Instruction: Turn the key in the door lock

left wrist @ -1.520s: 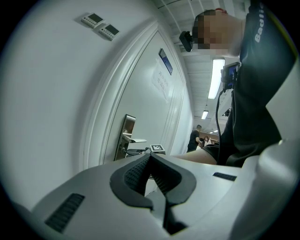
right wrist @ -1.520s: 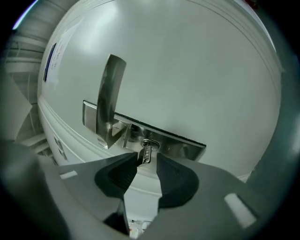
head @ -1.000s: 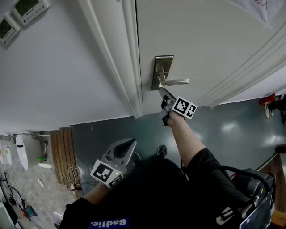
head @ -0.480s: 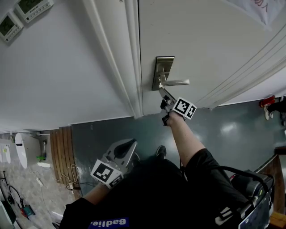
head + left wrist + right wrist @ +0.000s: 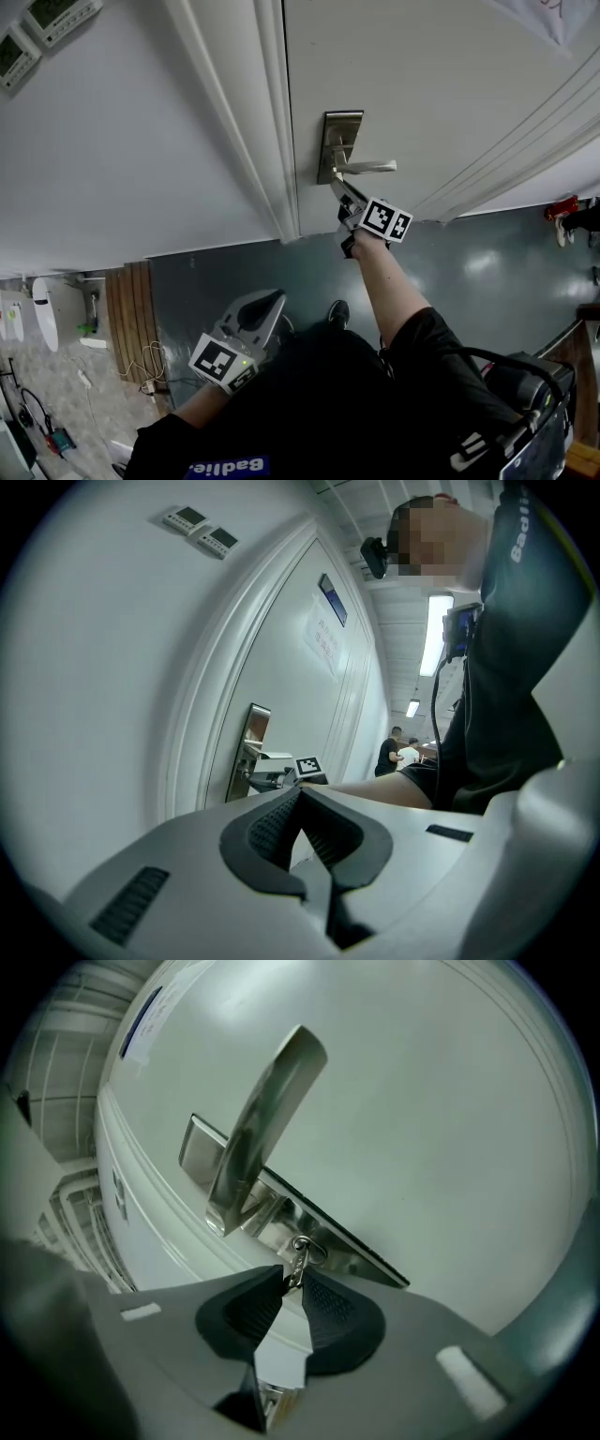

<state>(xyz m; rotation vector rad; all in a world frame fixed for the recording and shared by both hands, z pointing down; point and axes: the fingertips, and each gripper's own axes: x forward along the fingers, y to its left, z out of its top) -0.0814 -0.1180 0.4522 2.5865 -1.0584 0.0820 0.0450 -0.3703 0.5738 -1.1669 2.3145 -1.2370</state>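
Head view: the right gripper (image 5: 337, 190) is reaching to the lock (image 5: 339, 141) by the handle (image 5: 370, 169) on the door (image 5: 422, 84); the left gripper (image 5: 274, 302) is hanging low, well apart. Left gripper view: its jaws are sitting together, holding nothing. Right gripper view: the jaws are closing on the key (image 5: 298, 1262) sticking in the lock, pad tips pinching it.

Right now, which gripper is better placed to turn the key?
Right. The right gripper is closing its jaws on the key under the handle; the left gripper hangs shut and empty, back from the door.
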